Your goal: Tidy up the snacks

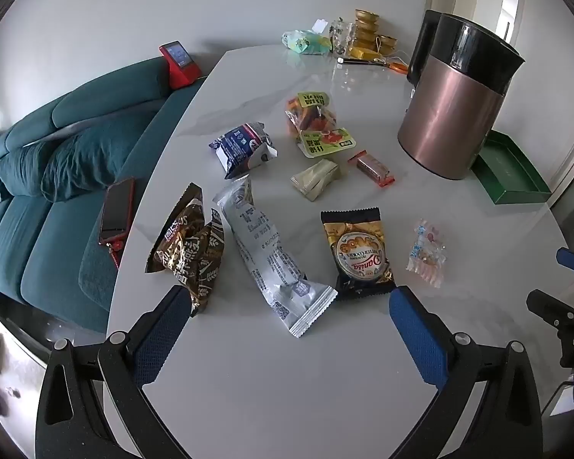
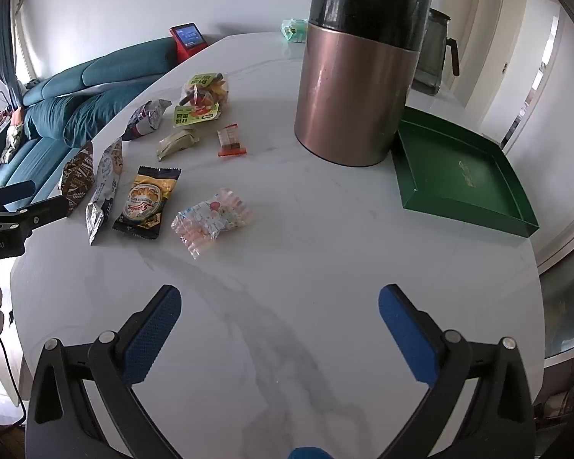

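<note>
both grippers' fingers (image 1: 172, 321) spread, empty

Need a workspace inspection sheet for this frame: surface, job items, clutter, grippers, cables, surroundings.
Surface: white marble table, dry, nothing spilled.
Job's things: loose snacks lying flat, among them the Danisa cookie pack, long silver pack, brown pack, clear candy bag and small red-ended candy; green tray holds nothing.
Clutter: copper canister beside the tray; gold tins and scissors at the far edge.
Grippers: left gripper open, holding nothing; right gripper open, holding nothing.
Cables: nothing seen on the table.
Surroundings: teal sofa with a red phone on it; red-cased screen on the sofa back.
</note>
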